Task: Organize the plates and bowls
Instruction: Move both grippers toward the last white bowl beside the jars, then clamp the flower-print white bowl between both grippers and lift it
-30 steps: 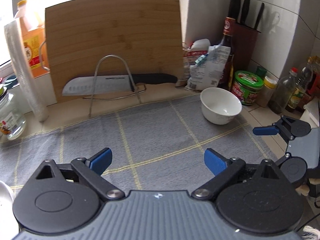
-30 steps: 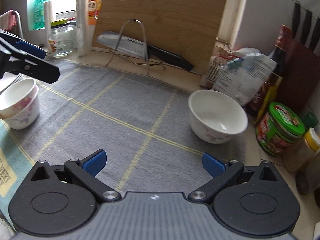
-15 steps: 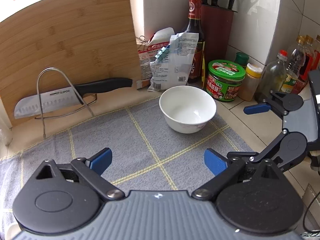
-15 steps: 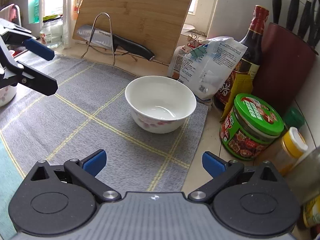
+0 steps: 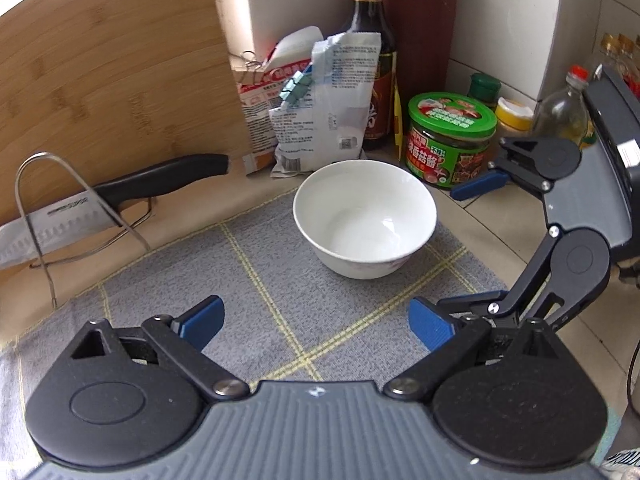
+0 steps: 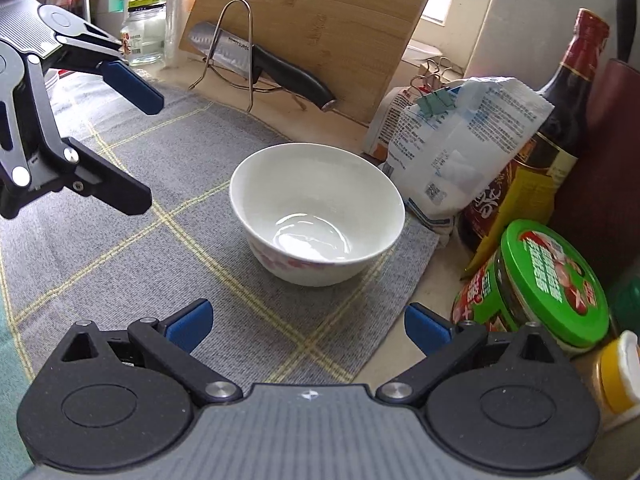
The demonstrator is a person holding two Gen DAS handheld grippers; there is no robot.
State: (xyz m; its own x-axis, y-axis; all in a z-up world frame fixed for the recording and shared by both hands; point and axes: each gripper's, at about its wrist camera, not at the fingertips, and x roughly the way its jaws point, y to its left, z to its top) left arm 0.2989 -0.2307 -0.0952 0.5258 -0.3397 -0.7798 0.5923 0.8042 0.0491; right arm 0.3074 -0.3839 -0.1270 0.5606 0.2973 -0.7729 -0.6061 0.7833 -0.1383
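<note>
A white bowl (image 5: 364, 218) with a faint pink floral pattern on its outer wall stands upright and empty on a grey mat (image 5: 256, 280) crossed by yellow lines, near the mat's far right corner. The mat lies on the desk (image 5: 480, 224). Both grippers point toward the bowl from the near side and neither touches it.

The left gripper (image 5: 316, 316) has its blue-padded fingers spread wide with nothing between them; the bowl sits ahead of it and a little to the right. The right gripper (image 6: 306, 320) is likewise spread wide and holds nothing, with the bowl directly ahead of the gap between its fingers. In the left wrist view the right gripper shows at the right edge, just beside the bowl's right side, above the desk.

Behind the bowl a white plastic bag (image 6: 468, 152) closed with a clip leans against a dark sauce bottle (image 5: 370, 60). To the bowl's right stands a jar with a green lid (image 5: 450, 140). To the left a black-handled knife (image 5: 120, 196) rests in a wire rack (image 6: 240, 48) in front of a bamboo cutting board (image 5: 112, 80) that leans upright against the wall.
</note>
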